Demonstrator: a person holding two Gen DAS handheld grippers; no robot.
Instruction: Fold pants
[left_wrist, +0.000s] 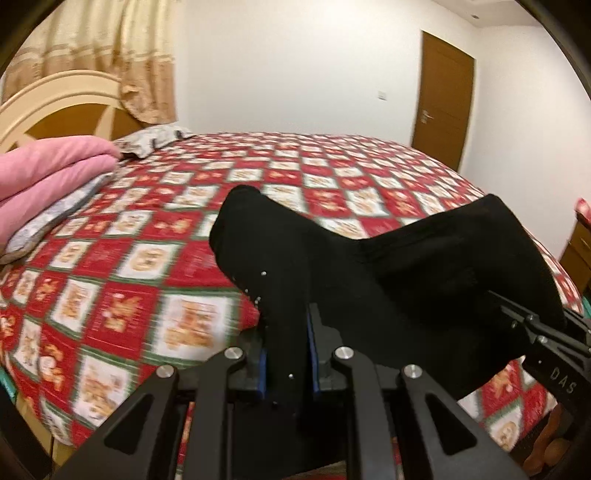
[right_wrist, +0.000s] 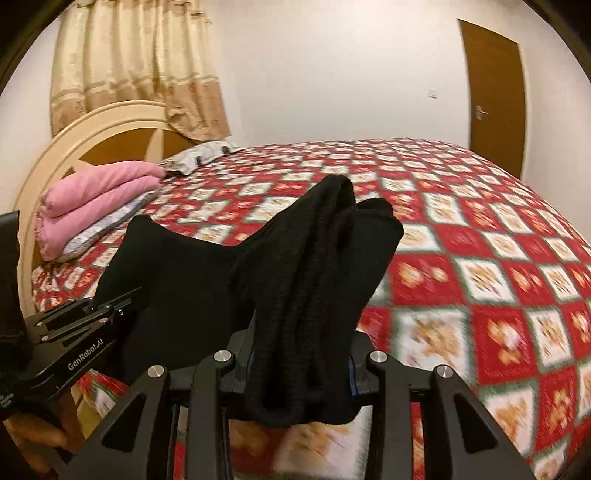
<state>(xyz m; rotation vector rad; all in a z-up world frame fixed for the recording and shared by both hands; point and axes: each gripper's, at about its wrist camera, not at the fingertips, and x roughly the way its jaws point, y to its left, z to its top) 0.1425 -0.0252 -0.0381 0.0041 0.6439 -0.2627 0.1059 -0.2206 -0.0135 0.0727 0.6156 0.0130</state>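
Clearly the lifting stage is in hand: both claws have the black pants (left_wrist: 424, 280) off the bed, the cloth slung between them in mid-air. The left claw (left_wrist: 286, 354) is clamped nearly shut on a thin layer of fabric, while the right claw (right_wrist: 299, 365) is closed on a thick bunched wad of it. Judging from this, the next move calls for carrying the garment out over the bed and laying it flat with even tension, so the legs can be brought together. Below lies the bed (right_wrist: 480, 258), spread with a red, white and green checked quilt; folded pink blankets (right_wrist: 96, 199) sit by the cream headboard (right_wrist: 48, 155), with a beige curtain (right_wrist: 140, 66), white walls and a brown door (right_wrist: 495, 96) beyond.
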